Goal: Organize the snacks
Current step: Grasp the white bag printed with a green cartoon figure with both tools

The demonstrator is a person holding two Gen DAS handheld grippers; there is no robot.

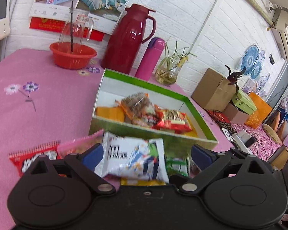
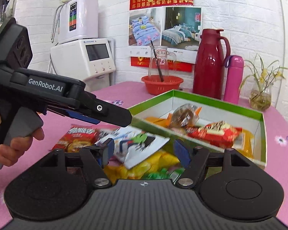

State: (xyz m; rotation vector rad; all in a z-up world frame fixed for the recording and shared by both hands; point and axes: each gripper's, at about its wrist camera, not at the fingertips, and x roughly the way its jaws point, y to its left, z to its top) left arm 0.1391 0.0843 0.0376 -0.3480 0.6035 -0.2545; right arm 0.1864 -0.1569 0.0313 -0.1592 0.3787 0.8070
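Hovering with both hand-held grippers wide and empty, left [image 1: 146, 154] and right [image 2: 144, 151], we judge the white crinkly snack packet [image 1: 133, 158] on the pink tabletop [image 1: 38, 105] light and slippery; grip its sealed edge.

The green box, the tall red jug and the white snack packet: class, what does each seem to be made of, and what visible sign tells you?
Green box: probably cardboard, thin flat walls, matte white inside.
Tall red jug: glossy, with sharp highlights; plastic or enamelled metal, unclear.
White snack packet: printed plastic film, shiny, crinkled, with a serrated edge.
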